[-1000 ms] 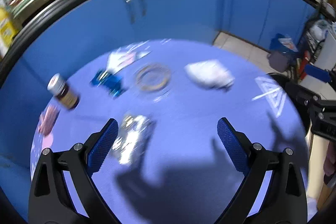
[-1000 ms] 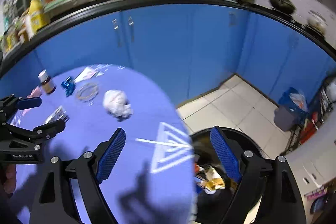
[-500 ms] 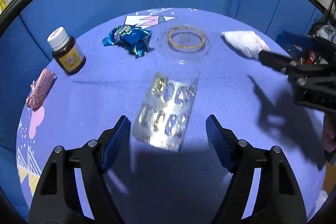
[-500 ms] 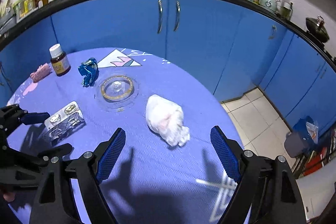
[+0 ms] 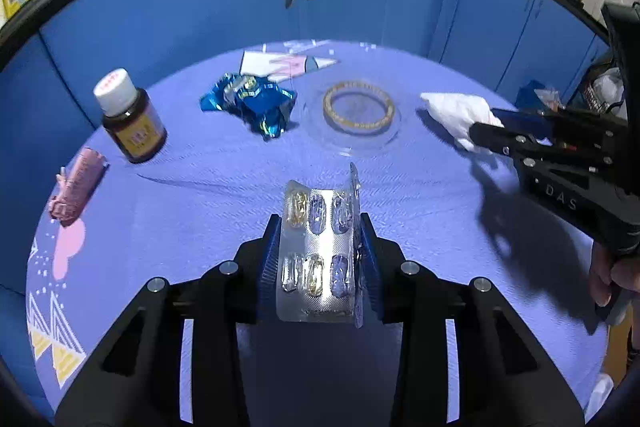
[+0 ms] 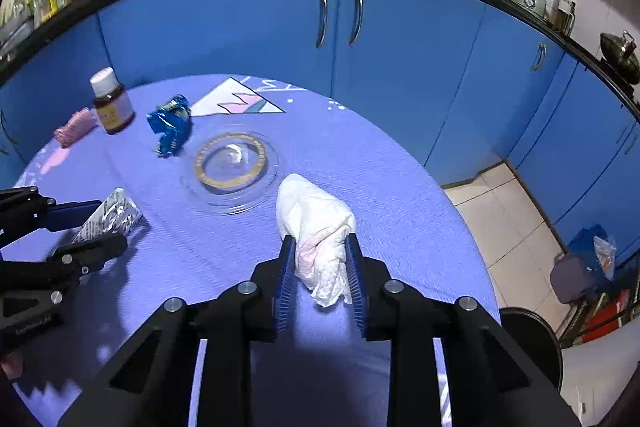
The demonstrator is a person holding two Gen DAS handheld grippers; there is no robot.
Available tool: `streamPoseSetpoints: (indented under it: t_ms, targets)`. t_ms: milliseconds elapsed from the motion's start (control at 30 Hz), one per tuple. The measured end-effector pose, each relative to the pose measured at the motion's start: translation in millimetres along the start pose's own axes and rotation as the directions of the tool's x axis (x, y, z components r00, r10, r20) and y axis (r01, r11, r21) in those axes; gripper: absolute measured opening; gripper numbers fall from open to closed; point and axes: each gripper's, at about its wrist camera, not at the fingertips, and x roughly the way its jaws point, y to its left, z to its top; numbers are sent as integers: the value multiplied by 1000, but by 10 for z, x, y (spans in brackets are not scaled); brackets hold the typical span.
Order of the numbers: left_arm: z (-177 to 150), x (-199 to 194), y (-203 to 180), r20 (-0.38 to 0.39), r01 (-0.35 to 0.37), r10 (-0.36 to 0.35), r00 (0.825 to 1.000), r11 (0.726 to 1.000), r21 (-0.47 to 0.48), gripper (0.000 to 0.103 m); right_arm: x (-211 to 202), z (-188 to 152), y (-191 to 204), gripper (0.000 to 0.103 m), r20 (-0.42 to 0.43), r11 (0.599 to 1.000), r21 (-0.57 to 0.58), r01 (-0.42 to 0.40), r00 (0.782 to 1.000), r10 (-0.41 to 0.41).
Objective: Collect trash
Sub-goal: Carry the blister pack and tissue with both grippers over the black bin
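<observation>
Left gripper [image 5: 320, 247]: jaws closing, pads pressed against both long edges of a silver blister pack [image 5: 318, 251], its right edge bent upward.
Right gripper [image 6: 320, 267]: jaws drawn narrow, clamped on a crumpled white tissue [image 6: 316, 227] at the near right of the surface [image 6: 400, 187].
Blister pack: lies near the middle front of the round blue-clothed surface, several capsules visible in it.
Tissue: its far end sticks out beyond the pads, resting on the cloth.
Around: a clear glass dish with a gold ring [image 6: 230, 163] sits just beyond both grips; a crumpled blue foil wrapper [image 5: 252, 99] lies left of it; a brown medicine bottle with a white cap [image 5: 130, 123] stands further left; a pink wrapped item [image 5: 76, 187] lies at the left edge.
Beyond: blue cabinet doors [image 6: 340, 27]; a black bin [image 6: 528, 339] on the floor at the right.
In the way: nothing lies between either gripper and its item.
</observation>
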Motion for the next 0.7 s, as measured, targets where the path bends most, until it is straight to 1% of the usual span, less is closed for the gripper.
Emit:
streamPoseSetpoints:
  t_ms: [167, 400, 500, 700]
  targets:
    - [43, -127, -86, 17, 13, -13, 1000, 1000, 11, 39, -262, -86, -33, 24, 18, 1000, 16, 6, 1000, -7]
    - [63, -273, -452, 35, 33, -35, 999, 996, 78, 39, -592, -238, -196, 23, 39, 998, 54, 26, 999, -28]
    - [89, -384, -620, 54, 49, -54, 997, 994, 102, 39, -766, -310, -279, 24, 58, 997, 63, 43, 997, -47]
    - [148, -626, -930, 103, 50, -68, 992, 984, 169, 39, -1088, -438, -456, 24, 96, 993, 95, 69, 992, -78]
